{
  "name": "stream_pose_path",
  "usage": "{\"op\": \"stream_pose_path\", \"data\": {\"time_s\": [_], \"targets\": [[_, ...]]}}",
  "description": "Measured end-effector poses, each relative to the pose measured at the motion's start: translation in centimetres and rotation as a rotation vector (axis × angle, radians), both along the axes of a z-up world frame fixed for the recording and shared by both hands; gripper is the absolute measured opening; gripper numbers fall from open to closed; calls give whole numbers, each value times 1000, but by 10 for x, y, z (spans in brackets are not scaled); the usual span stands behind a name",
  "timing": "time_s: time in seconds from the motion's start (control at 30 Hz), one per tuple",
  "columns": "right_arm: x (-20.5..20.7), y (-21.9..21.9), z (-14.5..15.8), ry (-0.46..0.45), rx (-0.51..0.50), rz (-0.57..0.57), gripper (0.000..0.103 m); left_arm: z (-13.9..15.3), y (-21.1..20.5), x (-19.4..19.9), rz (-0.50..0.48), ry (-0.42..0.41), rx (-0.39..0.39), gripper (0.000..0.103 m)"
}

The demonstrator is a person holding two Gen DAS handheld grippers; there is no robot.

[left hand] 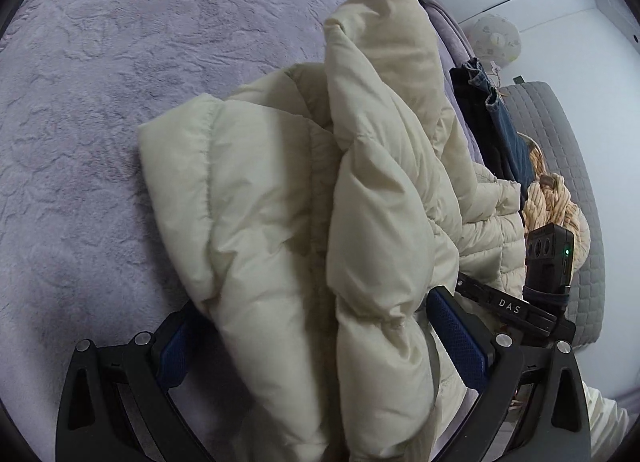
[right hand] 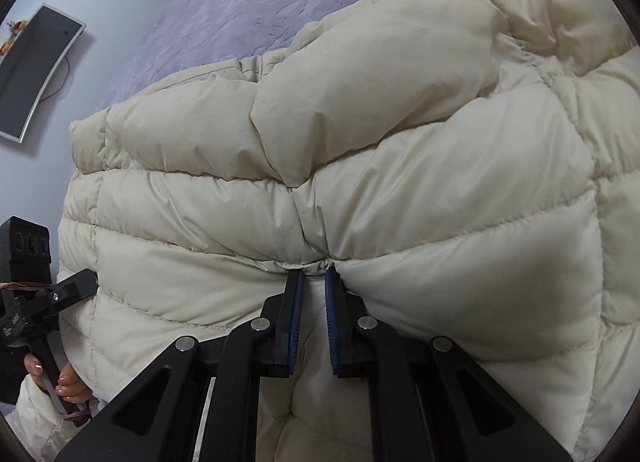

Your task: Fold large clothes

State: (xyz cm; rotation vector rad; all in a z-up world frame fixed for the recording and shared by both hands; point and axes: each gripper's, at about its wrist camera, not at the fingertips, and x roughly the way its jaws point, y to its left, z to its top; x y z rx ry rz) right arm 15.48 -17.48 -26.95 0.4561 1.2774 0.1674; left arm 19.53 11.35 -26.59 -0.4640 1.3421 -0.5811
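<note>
A cream puffer jacket (left hand: 280, 190) lies bunched on a lilac bedspread (left hand: 120, 62). In the left wrist view a thick fold of it passes between my left gripper's (left hand: 312, 326) blue-padded fingers (left hand: 460, 330), which stand wide apart around the fabric. In the right wrist view the jacket (right hand: 400, 142) fills the frame, its quilted panels folded over. My right gripper (right hand: 312, 274) is shut on a pinch of the jacket's seam. The right gripper's body (left hand: 548, 258) shows at the right of the left wrist view, and the left gripper (right hand: 36, 302) with the hand holding it shows at the right wrist view's lower left.
The bedspread (right hand: 260, 2) stretches beyond the jacket. Dark denim clothes (left hand: 496, 122) and a woven basket (left hand: 548, 198) sit at the bed's far edge by a grey quilted cushion (left hand: 560, 134). A monitor (right hand: 32, 66) hangs on the white wall.
</note>
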Motion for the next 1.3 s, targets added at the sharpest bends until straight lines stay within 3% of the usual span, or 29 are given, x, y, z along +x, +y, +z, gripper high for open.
{"op": "stream_pose_path", "data": {"time_s": [0.1,0.2,0.3,0.37,0.53,0.73,1.07,1.3], "targets": [[-1,0,-4,-2,8,-2,11,3,-16,-1,-40,0,-16,97],[-4,-1,-6,-4,20,-4,11,6,-29,-1,-76,13,-41,55],[-5,-3,-9,-8,37,-14,11,16,-36,-1,-94,-4,-65,30],[-7,-6,-11,-12,52,-19,10,27,-39,-3,-93,-13,-95,25],[-8,-16,-14,-20,119,-33,9,71,-68,-11,-129,-69,-147,25],[-13,-26,-21,-27,219,-53,7,107,-133,-23,-201,-129,-84,25],[-26,-52,-38,-24,390,-85,4,116,-161,-39,-180,-164,4,25],[-29,-74,-23,40,457,-78,7,122,-174,-42,-165,-180,55,25]]}}
